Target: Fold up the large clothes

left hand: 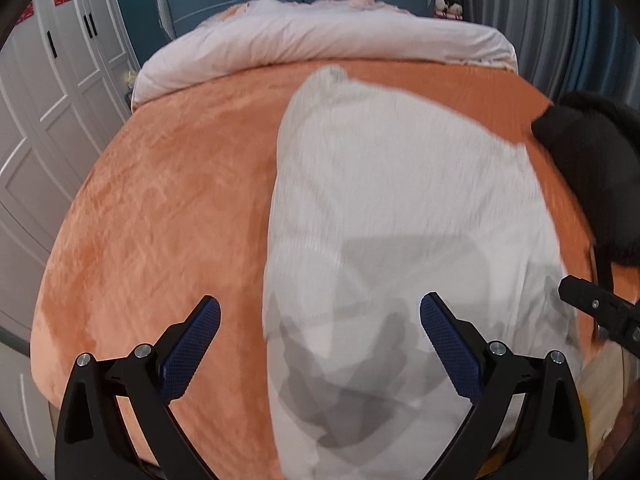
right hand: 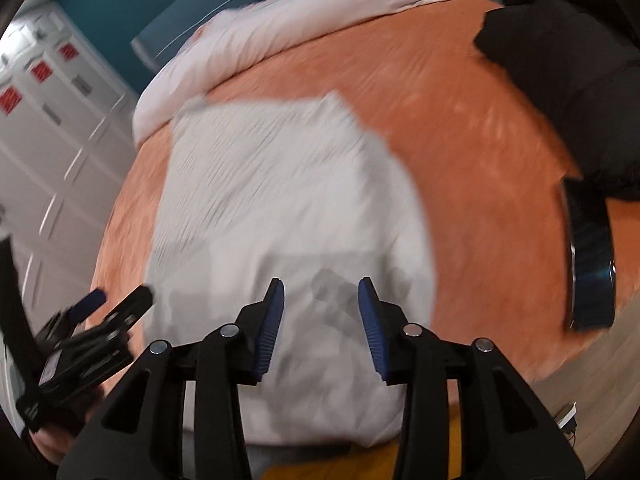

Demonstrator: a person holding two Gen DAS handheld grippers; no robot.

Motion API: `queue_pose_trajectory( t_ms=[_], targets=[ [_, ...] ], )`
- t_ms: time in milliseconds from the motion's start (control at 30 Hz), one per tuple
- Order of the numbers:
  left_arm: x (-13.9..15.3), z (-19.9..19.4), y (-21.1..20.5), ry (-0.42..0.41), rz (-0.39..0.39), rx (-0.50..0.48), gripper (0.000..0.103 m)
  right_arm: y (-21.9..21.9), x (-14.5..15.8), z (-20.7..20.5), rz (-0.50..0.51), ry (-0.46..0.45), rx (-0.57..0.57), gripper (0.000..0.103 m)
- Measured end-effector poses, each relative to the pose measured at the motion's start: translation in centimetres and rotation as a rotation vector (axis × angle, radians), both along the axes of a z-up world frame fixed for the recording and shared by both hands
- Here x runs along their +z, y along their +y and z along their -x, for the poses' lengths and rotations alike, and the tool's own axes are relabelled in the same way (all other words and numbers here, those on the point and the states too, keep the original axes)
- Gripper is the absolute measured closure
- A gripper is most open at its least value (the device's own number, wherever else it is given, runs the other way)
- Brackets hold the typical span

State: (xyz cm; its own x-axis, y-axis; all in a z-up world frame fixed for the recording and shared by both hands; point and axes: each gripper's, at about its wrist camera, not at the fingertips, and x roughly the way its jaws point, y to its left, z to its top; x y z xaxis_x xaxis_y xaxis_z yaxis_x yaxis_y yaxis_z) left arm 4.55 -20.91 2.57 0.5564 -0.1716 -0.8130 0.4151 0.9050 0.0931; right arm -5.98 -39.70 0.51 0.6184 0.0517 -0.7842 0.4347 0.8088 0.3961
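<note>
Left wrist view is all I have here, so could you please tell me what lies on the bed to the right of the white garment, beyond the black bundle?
Observer: A dark, glossy phone-like slab lies on the orange bedspread, just in front of the black garment.
Operator: Thank you. Is the right gripper open or shut?
Observer: The right gripper is open and holds nothing, with the white garment showing between its pads.
Operator: And where does it sit over the garment?
Observer: Over the near end, where grey shadows fall on the cloth.
Operator: Can you see my gripper from there?
Observer: Yes, the left gripper shows at the garment's left edge, blurred.
</note>
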Motion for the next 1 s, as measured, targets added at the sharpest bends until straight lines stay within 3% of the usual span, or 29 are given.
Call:
queue_pose_trajectory(
  t_ms=[133,267,467,700,900,1000],
  targets=[
    [0.6,-2.0,-2.0,-0.017,0.006,0.002,0.005,-2.5,-0.3,-1.5,-0.031,-0.008,-0.055,0.064],
    [-0.6,-3.8,-3.9,0.005,-0.018,-0.006,0.005,-3.3,-0.5,-2.8,-0.024,-0.012,-0.038,0.065],
    [-2.9,-5.1,-4.9,0.009,-0.017,-0.006,0.005,-4.5,-4.7,-5.4,-0.059,0.052,-0.014,0.064],
    [-4.6,-5.3,-5.3,0.015,-0.001,-0.010,0.005,-5.2,-8.2,-5.6,-0.146,0.035,-0.007,0.060],
    [-4.9,-4.8,-5.4,-0.015,-0.009,-0.018,0.005,-5.4,-8.1,-5.8,-0.160,0.050,-0.008,0.059],
    [-3.6,-5.3,-3.4,0.061,0.070,-0.023,0.005,-6.3,-5.6,-4.1,-0.137,0.005,-0.026,0.057]
  ],
)
